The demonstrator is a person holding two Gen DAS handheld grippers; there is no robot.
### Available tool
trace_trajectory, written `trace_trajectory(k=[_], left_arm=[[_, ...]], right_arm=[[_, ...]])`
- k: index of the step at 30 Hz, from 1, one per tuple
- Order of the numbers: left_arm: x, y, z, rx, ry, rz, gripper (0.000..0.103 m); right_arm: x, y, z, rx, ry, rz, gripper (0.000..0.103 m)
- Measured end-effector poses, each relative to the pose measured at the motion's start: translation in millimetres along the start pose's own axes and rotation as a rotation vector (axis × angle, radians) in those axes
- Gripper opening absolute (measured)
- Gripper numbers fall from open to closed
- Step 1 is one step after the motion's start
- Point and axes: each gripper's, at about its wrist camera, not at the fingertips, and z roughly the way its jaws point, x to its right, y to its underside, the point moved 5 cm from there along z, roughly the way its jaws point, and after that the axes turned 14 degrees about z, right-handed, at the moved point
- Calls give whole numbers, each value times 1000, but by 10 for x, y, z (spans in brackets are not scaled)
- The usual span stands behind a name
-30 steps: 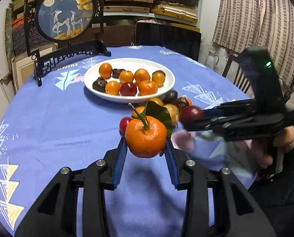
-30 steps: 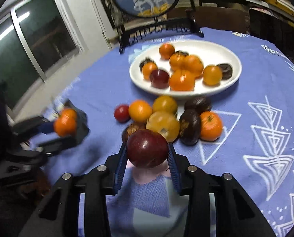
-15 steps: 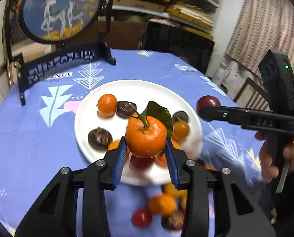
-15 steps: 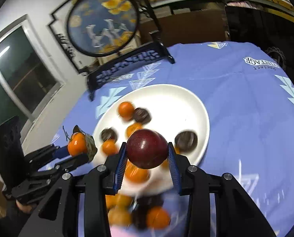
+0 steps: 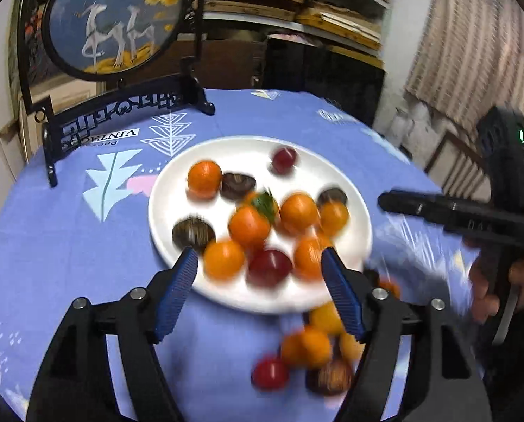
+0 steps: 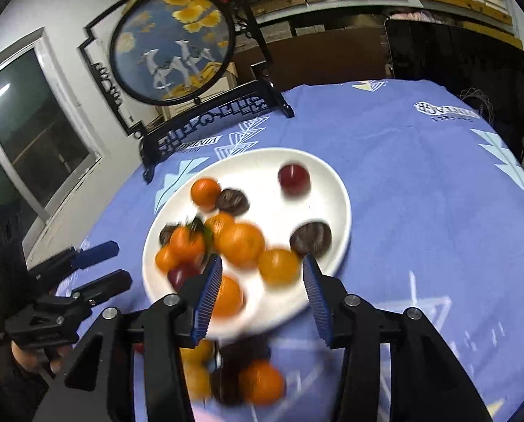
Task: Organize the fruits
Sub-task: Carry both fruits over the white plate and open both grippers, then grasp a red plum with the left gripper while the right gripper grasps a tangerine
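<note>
Both claws hang over the near rim of the white plate (image 5: 332,161), spread wide with nothing between their blue pads. The left claw (image 5: 260,260) frames an orange and a dark red fruit (image 5: 269,268) at the plate's near edge. The leafed mandarin (image 5: 249,227) lies among other oranges at the plate's middle. The right claw (image 6: 262,267) sits above a yellow-orange fruit (image 6: 278,266), and the red plum (image 6: 293,179) rests alone on the far side of the plate. A loose cluster of oranges, a small red fruit (image 5: 269,372) and dark chestnut-like pieces lies blurred on the blue-clothed surface (image 5: 68,246) just in front of the plate. A round painted screen (image 6: 172,45) on a black stand stands behind the plate.
</note>
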Motion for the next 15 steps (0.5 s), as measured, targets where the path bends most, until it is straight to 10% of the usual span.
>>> trace_trajectory(k=[9,15], left_arm=[[123,749,-4,-134,-8,43,68],[237,795,232,-204,-11,92,48]], right_arm=[[337,562,-233,-16,5,36,48],[392,688,-222,-28,-8,55,48]])
